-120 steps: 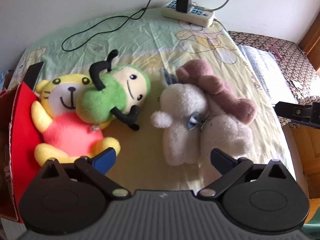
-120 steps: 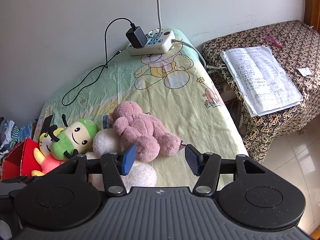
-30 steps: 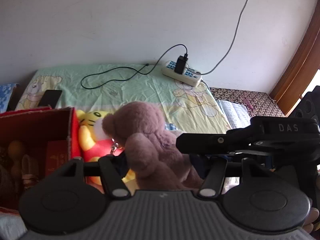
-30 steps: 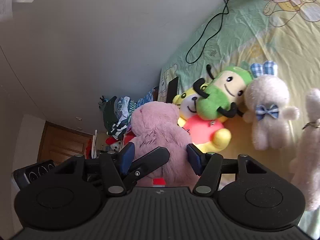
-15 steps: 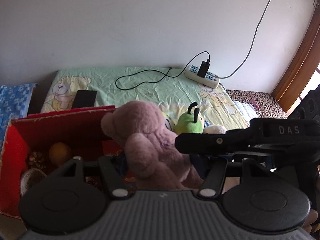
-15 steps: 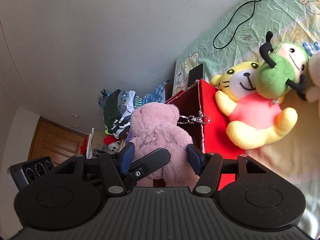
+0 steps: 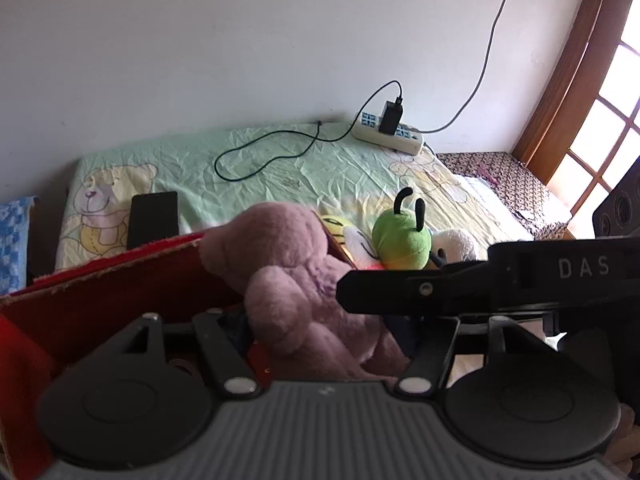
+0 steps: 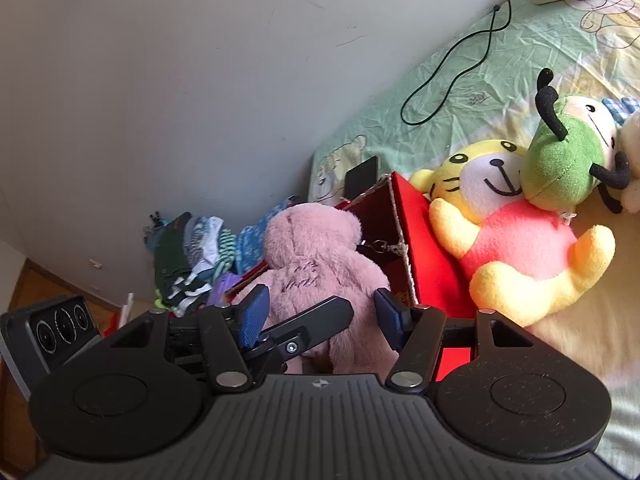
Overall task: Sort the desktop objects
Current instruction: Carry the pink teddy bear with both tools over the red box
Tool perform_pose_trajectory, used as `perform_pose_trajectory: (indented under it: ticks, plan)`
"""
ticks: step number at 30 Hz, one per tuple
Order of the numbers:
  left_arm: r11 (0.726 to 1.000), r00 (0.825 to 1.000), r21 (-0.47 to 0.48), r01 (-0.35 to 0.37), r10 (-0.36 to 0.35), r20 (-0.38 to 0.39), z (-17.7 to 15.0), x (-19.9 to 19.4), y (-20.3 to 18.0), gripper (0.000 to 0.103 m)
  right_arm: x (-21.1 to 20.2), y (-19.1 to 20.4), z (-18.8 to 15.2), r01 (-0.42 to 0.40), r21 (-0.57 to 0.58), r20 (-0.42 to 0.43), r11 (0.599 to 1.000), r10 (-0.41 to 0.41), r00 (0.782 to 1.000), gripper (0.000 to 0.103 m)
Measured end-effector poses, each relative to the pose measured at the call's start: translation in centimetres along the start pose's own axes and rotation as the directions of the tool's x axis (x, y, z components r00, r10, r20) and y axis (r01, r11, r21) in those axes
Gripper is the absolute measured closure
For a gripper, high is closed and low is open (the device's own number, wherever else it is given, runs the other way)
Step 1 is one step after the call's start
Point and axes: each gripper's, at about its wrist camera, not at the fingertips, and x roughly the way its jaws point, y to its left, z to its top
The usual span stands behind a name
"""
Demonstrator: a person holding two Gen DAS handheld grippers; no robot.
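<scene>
Two grippers: we are seeing both at one toy, the pink bear (image 7: 296,272).
Left wrist view, bear: it is sitting upright between the fingers of the left gripper (image 7: 320,328), with its back to the camera.
Left wrist view, grip: the bear is hiding the pads, so we cannot tell whether this claw is clenched or released.
Left wrist view, box: the bear is hanging in front of the far wall of the red box (image 7: 100,304), low over its opening.
Left wrist view, other claw: the right gripper (image 7: 400,290) is reaching in from the right, one finger lying across the bear's side.
Left wrist view, behind: a green plush (image 7: 400,240) is lying on the sheet beyond the box.
Right wrist view, grip: the right gripper is grasping the bear, both blue pads (image 8: 254,316) pressing its flanks.
Right wrist view, bear: it is standing centred between the pads, just beside the box's corner.
Right wrist view, neighbours: a yellow tiger plush (image 8: 516,232) is leaning against the box's outer wall, the green plush touching its head.
</scene>
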Motion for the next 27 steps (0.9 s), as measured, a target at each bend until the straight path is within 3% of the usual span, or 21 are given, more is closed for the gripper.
perform_pose_trajectory:
  ticks: [7, 12, 15, 22, 27]
  plan:
    - [0.998, 0.993, 0.004, 0.067, -0.067, -0.096, -0.1, 3.4, 1.5, 0.038, 2.0, 0.5, -0.5, 0.137, -0.053, 0.018, 0.989, -0.136, 0.991, 0.043]
    - [0.996, 0.989, -0.032, 0.086, -0.089, -0.116, 0.1, 4.0, 2.8, 0.027, 2.3, 0.3, -0.1, 0.140, -0.048, 0.015, 0.989, -0.139, 0.990, 0.043]
    - [0.989, 0.977, -0.100, 0.110, -0.126, -0.174, -0.1, 4.7, 4.2, 0.026, 2.2, 0.4, -0.3, 0.135, -0.059, 0.012, 0.989, -0.134, 0.991, 0.049]
    - [0.993, 0.971, -0.116, 0.035, -0.061, -0.230, -1.0, 5.0, 4.4, 0.026, 1.3, 0.5, -0.4, 0.131, -0.059, 0.022, 0.990, -0.130, 0.991, 0.054]
    - [0.989, 0.947, -0.135, -0.057, 0.010, -0.322, -1.3, 6.6, 4.2, 0.026, 1.1, 0.6, -0.7, 0.151, -0.084, 0.034, 0.985, -0.149, 0.988, 0.056]
